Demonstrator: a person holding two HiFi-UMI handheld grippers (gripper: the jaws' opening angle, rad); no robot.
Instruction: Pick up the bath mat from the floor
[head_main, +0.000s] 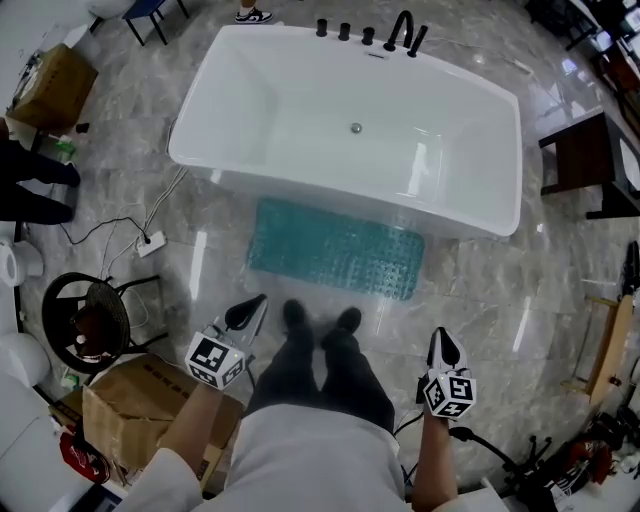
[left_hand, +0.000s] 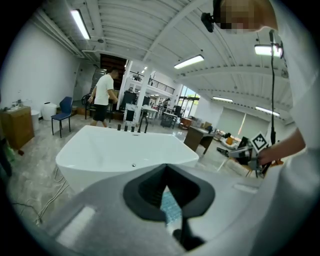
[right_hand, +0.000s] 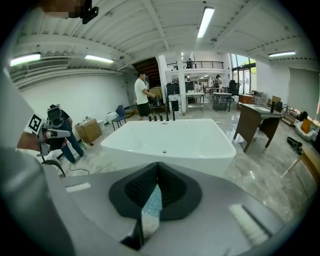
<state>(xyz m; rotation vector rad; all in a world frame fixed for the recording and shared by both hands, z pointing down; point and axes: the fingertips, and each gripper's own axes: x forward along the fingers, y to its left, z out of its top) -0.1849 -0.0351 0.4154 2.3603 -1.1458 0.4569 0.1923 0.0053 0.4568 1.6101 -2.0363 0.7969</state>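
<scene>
A teal bath mat (head_main: 336, 249) with a knobbly surface lies flat on the marble floor, along the near side of the white bathtub (head_main: 350, 115). I stand just short of it, shoes near its front edge. My left gripper (head_main: 250, 310) is held low at my left, jaws shut and empty, well short of the mat. On my right, the other gripper (head_main: 443, 345) is shut too, holding nothing. Through each gripper's closed jaws only a sliver of the mat (left_hand: 171, 207) (right_hand: 152, 201) shows, with the tub (left_hand: 125, 150) (right_hand: 170, 140) beyond.
A cardboard box (head_main: 140, 405) and a floor fan (head_main: 88, 322) stand at my left, with a power strip and cable (head_main: 150, 243) near the tub. A dark wooden table (head_main: 592, 165) stands right of the tub. A person (right_hand: 141, 95) stands behind the tub.
</scene>
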